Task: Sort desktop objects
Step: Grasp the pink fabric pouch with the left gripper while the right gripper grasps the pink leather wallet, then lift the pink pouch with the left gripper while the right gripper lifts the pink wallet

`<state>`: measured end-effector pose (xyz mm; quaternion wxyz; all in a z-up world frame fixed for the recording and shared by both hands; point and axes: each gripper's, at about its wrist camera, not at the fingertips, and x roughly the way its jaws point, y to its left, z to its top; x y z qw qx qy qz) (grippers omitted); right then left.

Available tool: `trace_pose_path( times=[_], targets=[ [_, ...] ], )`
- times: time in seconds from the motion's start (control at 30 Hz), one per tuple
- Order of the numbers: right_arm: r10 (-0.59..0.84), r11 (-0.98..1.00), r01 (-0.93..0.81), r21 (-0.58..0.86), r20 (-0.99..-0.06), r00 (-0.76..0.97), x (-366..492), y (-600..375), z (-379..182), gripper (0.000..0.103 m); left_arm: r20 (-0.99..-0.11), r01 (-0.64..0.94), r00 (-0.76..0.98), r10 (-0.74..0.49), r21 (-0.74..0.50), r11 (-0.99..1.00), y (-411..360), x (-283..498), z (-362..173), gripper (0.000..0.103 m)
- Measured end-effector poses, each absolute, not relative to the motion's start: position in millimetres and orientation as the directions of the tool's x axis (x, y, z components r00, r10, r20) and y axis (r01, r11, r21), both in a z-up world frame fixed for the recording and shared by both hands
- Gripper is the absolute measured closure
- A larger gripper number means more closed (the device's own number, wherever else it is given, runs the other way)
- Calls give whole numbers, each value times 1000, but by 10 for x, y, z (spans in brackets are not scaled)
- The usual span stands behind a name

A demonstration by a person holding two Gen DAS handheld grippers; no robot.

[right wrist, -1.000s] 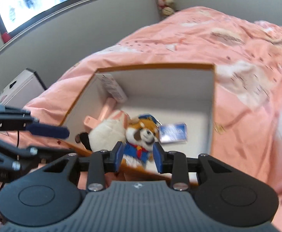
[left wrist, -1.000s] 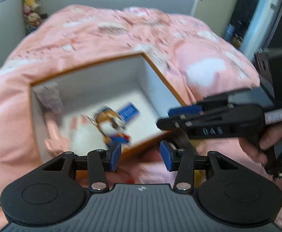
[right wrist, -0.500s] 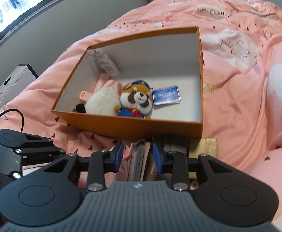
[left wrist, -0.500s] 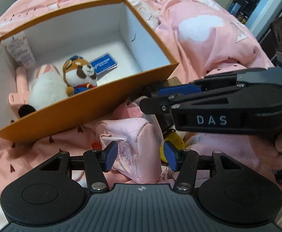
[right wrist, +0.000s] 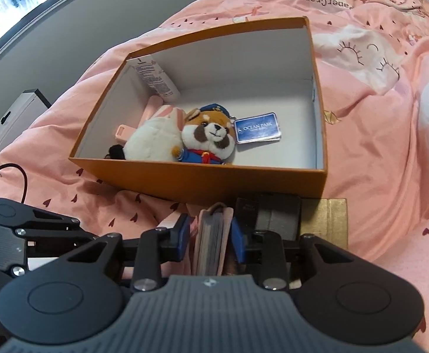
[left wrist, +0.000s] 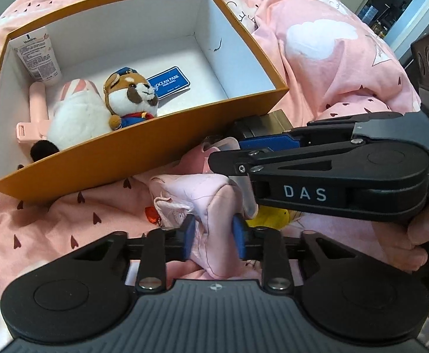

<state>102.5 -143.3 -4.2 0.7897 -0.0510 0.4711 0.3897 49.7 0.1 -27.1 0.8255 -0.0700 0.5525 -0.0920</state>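
Note:
An orange box (left wrist: 102, 158) (right wrist: 202, 185) lies on the pink bedspread. In it are a red panda plush (left wrist: 129, 94) (right wrist: 208, 135), a white plush (left wrist: 76, 117), a blue tag (left wrist: 170, 82), a cream tube (left wrist: 38, 56) and a pink item (left wrist: 35, 106). My left gripper (left wrist: 211, 235) is shut on a pink fabric pouch (left wrist: 211, 206) in front of the box. My right gripper (right wrist: 211, 232) is shut on a pink notebook (right wrist: 213, 235) held on edge; the gripper also shows in the left wrist view (left wrist: 317, 170).
A dark box (right wrist: 276, 214) and a gold box (right wrist: 326, 220) lie against the orange box's near wall. A yellow object (left wrist: 270, 217) and a small red one (left wrist: 151, 214) lie by the pouch. A cable (right wrist: 11, 170) lies at the left.
Both grippers dropped from over the box to the items in front of it. The left jaws closed on the pouch and the right jaws on the notebook.

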Motion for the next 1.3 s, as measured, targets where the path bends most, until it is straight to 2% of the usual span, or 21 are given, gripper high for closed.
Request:
trace_pose_path(
  times=[0.03,0.2,0.27,0.37,0.63,0.7,0.77,0.8,0.87,1.3],
  targets=[
    [571,687,-666,290,-783,248,1022,-1426,-37,69,-900,80,366,-237,-223,972,29,489,-263,82],
    [559,675,-682,281,-798,225,996,-1369,-58,70,-915,68,353,-194,-182,981,288,466,-173,85],
    [550,674,-688,269,-805,223,974,-1349,-84,79,-922,54,349,-169,-160,986,398,467,-158,87],
    [555,663,-698,270,-803,217,928,-1312,-79,82,-929,43,344,-136,-129,991,510,473,-149,91],
    [549,567,-796,214,-818,171,652,-1122,-21,82,-939,7,326,-106,-110,994,731,544,-119,91],
    [532,541,-817,201,-834,147,580,-1097,-39,82,-937,-10,335,-101,-110,994,783,562,-70,86],
    [514,525,-830,190,-848,131,526,-1102,-58,82,-934,-14,343,-100,-111,994,812,585,-26,71],
    [509,520,-833,190,-852,124,506,-1109,-66,82,-932,-8,347,-103,-113,994,815,596,-2,66],
    [498,512,-838,189,-860,110,474,-1144,-79,82,-929,2,352,-116,-124,992,818,617,28,43],
    [488,517,-814,267,-872,24,591,-1287,-107,81,-944,-2,243,-224,-232,973,725,949,-111,34]
  ],
)
